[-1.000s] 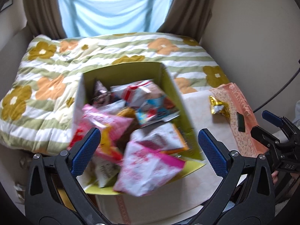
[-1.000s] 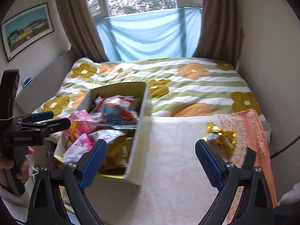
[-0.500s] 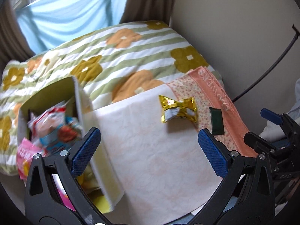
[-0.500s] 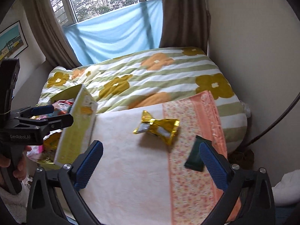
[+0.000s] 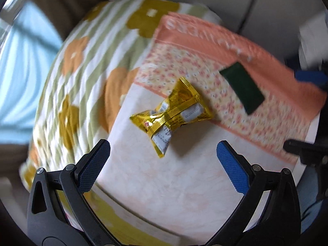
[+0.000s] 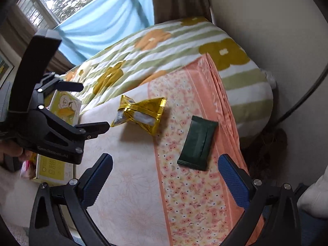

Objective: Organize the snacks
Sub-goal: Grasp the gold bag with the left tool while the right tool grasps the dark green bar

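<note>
Since half a second ago, both cameras have been swung further right: the yellow snack box (image 6: 61,110) has been pushed to the left edge of the right wrist view, and the gold snack packet (image 5: 172,114) is now seen centred ahead of the left gripper (image 5: 163,164).

Both grippers are held wide open with nothing between their blue pads; the right gripper (image 6: 166,176) is seen above the cloth near the dark green packet (image 6: 197,145).

The gold packet is laid on a pale floral cloth (image 6: 127,184), right at the border of its orange flowered band (image 6: 184,194). It is crumpled and pinched at the middle like a bow. In the left wrist view its long axis is seen running diagonally, from lower left to upper right, with one end pointed toward the left gripper.

The dark green packet is laid flat on the orange band, well clear of the gold one, its long axis running away from the right gripper and tilted slightly right.

Behind the cloth, a quilt (image 6: 164,47) with green stripes and yellow and orange flowers is spread, and a blue curtain (image 6: 106,20) is hung under the window. No object is seen between either gripper and the packets.
</note>
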`<state>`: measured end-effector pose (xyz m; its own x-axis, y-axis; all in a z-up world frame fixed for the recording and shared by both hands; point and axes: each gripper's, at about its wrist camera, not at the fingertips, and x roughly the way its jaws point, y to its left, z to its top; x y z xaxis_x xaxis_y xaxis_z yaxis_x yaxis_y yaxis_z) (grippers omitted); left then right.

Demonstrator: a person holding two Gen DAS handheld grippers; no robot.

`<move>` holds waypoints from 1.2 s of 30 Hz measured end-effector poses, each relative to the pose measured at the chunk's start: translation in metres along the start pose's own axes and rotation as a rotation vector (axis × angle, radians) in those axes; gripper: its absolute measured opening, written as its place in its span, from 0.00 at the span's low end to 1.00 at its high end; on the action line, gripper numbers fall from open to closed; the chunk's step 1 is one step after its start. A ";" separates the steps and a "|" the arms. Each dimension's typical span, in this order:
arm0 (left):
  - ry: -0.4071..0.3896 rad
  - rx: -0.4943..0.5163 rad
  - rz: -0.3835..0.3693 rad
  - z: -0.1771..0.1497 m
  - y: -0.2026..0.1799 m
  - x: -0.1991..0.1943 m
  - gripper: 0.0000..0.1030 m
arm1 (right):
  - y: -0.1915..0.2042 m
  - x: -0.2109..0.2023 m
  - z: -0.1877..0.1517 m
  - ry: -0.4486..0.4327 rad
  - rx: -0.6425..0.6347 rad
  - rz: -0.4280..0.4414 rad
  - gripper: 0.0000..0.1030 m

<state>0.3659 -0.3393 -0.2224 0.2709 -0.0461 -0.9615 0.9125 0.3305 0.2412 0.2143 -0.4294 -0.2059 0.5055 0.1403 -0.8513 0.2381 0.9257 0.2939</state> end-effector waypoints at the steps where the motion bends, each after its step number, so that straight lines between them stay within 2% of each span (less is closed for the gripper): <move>1: 0.018 0.059 -0.008 0.004 -0.001 0.009 0.99 | -0.001 0.006 -0.002 0.007 0.014 -0.021 0.99; 4: 0.044 0.166 -0.029 0.014 0.001 0.033 0.95 | -0.003 0.023 -0.005 0.020 0.052 -0.083 0.99; 7: 0.066 0.215 -0.079 0.024 0.004 0.055 0.92 | -0.007 0.040 -0.009 0.021 0.118 -0.119 0.99; 12: 0.114 0.289 -0.111 0.027 0.001 0.090 0.82 | -0.008 0.061 -0.016 0.000 0.158 -0.217 0.99; 15: 0.121 0.320 -0.123 0.024 0.000 0.102 0.72 | -0.008 0.071 -0.018 -0.008 0.189 -0.249 0.98; 17: 0.114 0.308 -0.154 0.025 0.004 0.105 0.70 | -0.009 0.077 -0.017 -0.010 0.195 -0.260 0.98; 19: 0.119 0.287 -0.202 0.026 0.009 0.105 0.59 | -0.007 0.081 -0.015 -0.022 0.186 -0.277 0.98; 21: 0.112 0.268 -0.210 0.028 0.014 0.108 0.59 | -0.004 0.083 -0.012 -0.036 0.161 -0.306 0.97; 22: 0.107 0.258 -0.213 0.027 0.016 0.107 0.56 | -0.004 0.084 -0.011 -0.039 0.153 -0.315 0.95; 24: 0.090 0.251 -0.208 0.027 0.016 0.105 0.55 | -0.005 0.087 -0.009 -0.039 0.142 -0.322 0.80; 26: 0.089 0.244 -0.202 0.025 0.016 0.105 0.53 | -0.007 0.091 -0.007 -0.027 0.138 -0.335 0.74; 28: 0.084 0.231 -0.207 0.024 0.016 0.101 0.49 | -0.008 0.095 -0.007 -0.020 0.138 -0.345 0.73; 34: 0.074 0.177 -0.196 0.023 0.022 0.097 0.48 | -0.008 0.098 -0.010 -0.028 0.117 -0.377 0.67; 36: 0.074 0.162 -0.198 0.024 0.024 0.097 0.48 | -0.007 0.098 -0.010 -0.033 0.111 -0.386 0.59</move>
<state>0.4211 -0.3580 -0.3065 0.0640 -0.0237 -0.9977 0.9843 0.1662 0.0591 0.2540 -0.4189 -0.2960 0.3876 -0.2231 -0.8944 0.5024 0.8646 0.0021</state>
